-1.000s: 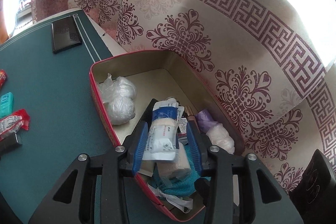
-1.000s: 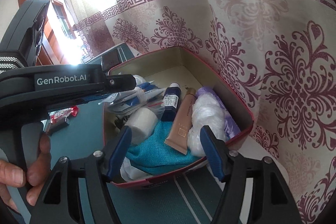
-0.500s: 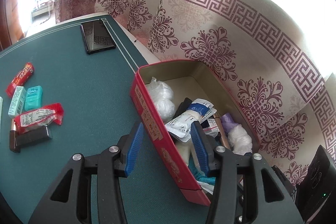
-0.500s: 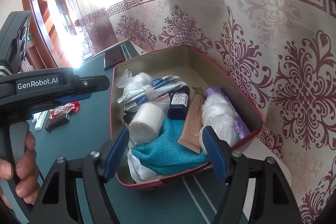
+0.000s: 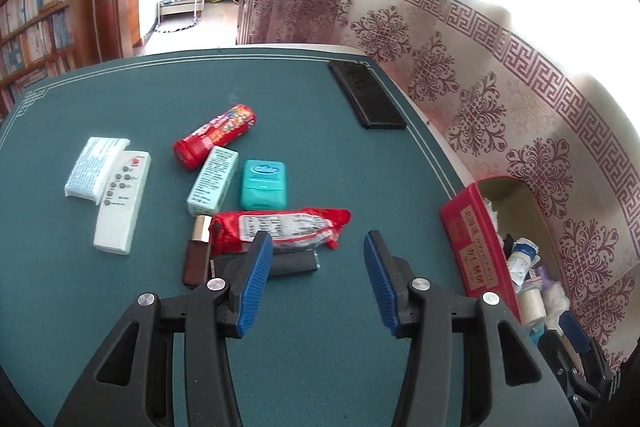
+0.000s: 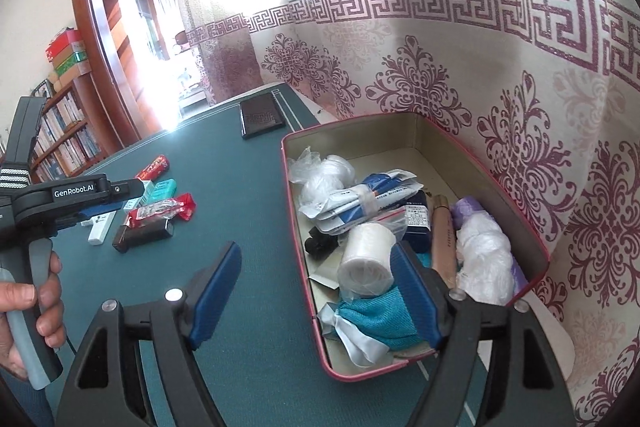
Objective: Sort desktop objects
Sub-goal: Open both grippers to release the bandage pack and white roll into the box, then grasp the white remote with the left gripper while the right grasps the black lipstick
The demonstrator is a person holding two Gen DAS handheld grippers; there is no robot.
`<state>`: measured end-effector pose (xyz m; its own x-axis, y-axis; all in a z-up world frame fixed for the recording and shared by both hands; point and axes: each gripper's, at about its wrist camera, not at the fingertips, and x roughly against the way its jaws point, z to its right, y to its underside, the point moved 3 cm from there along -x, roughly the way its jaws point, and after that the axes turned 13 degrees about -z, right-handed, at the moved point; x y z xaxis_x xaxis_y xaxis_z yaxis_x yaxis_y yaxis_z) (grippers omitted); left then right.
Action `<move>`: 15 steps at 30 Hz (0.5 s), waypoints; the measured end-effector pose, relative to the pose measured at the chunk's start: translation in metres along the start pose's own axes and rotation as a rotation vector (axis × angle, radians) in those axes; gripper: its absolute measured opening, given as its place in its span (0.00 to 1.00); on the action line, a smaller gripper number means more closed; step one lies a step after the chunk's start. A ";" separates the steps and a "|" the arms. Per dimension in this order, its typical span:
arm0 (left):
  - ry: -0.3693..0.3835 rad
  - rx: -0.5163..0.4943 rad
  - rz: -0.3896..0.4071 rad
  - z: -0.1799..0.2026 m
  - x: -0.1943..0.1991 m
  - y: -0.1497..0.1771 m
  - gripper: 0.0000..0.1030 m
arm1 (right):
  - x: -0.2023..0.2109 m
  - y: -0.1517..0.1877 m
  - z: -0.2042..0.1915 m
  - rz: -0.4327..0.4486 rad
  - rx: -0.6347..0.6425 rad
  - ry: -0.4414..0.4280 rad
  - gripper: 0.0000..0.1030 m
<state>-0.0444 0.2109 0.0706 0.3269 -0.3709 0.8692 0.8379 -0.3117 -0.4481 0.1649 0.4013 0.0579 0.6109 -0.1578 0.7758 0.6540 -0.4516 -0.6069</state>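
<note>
My left tool (image 5: pixel 318 267), empty and opening, hung over the green surface (image 5: pixel 360 187) near the red snack packet (image 5: pixel 280 227), which looked light, crinkly and slippery, best pinched across its full middle, while my right tool (image 6: pixel 316 291) also widened, empty.

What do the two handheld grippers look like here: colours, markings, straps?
Both grippers, left and right, have black frames with silver screws and ribbed blue pads. Seen from the right wrist, the left one has white "GenRobot.AI" lettering, a grey handle and a black-and-white striped strap.
</note>
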 end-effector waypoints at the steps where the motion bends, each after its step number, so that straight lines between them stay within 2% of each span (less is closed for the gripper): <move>1: -0.021 0.028 0.006 -0.013 0.001 -0.002 0.59 | -0.001 -0.001 -0.005 -0.002 0.011 -0.003 0.78; 3: -0.048 0.079 0.018 -0.040 0.002 -0.004 0.64 | -0.004 -0.001 -0.016 -0.006 0.032 -0.008 0.78; 11: -0.146 0.262 0.017 -0.123 -0.008 -0.009 0.64 | -0.016 -0.001 -0.050 -0.032 0.107 -0.021 0.79; 15: -0.140 0.294 0.011 -0.142 -0.016 -0.008 0.64 | -0.025 -0.001 -0.064 -0.050 0.141 -0.029 0.79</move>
<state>-0.1183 0.0947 0.0305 0.3769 -0.2427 0.8939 0.9175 -0.0348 -0.3962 0.1202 0.3490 0.0501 0.5878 -0.1117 0.8013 0.7385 -0.3303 -0.5878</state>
